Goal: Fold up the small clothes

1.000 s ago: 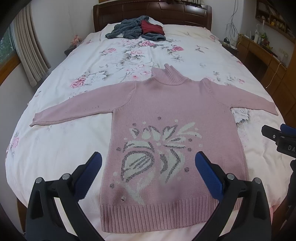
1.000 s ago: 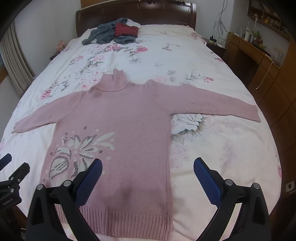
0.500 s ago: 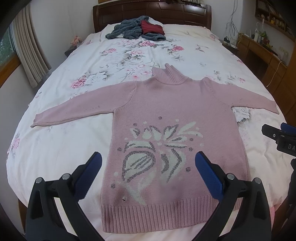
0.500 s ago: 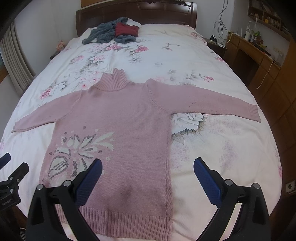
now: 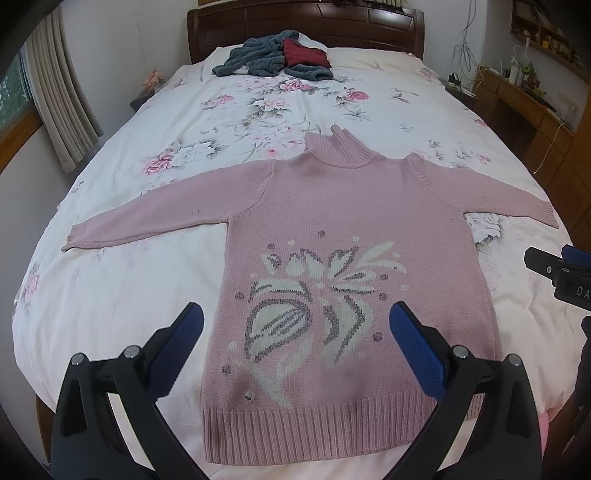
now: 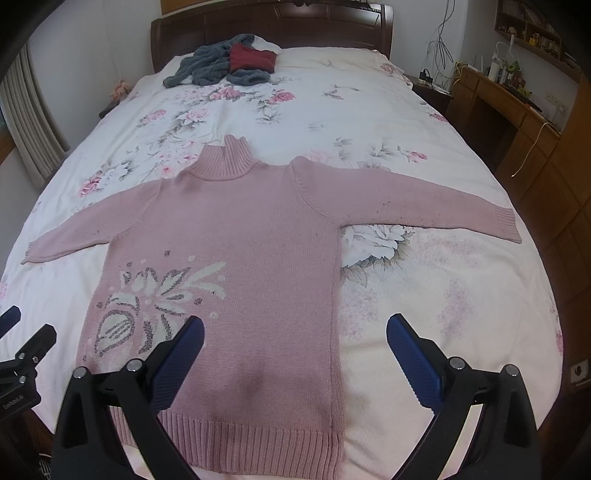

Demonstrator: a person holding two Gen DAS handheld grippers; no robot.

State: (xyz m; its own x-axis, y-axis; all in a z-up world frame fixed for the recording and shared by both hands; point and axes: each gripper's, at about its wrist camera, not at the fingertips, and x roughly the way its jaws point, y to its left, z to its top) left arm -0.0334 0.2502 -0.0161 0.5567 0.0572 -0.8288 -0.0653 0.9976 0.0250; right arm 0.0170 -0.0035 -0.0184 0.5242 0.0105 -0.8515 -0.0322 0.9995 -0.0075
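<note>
Pink sweater [image 5: 351, 236] lies flat beyond both spread tools [image 5: 295, 332] [image 6: 295, 343].

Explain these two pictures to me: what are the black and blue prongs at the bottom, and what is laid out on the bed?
No robot here: a person holds a two-fingered grasping tool in each hand, each carrying a wide-angle camera. One picture looks along the left tool, the other along the right tool. Both are open and hold nothing. On the flowered bed a pink sweater lies flat, front up, sleeves spread, waiting to be folded. Near the headboard sits a heap of grey and red clothes.
</note>
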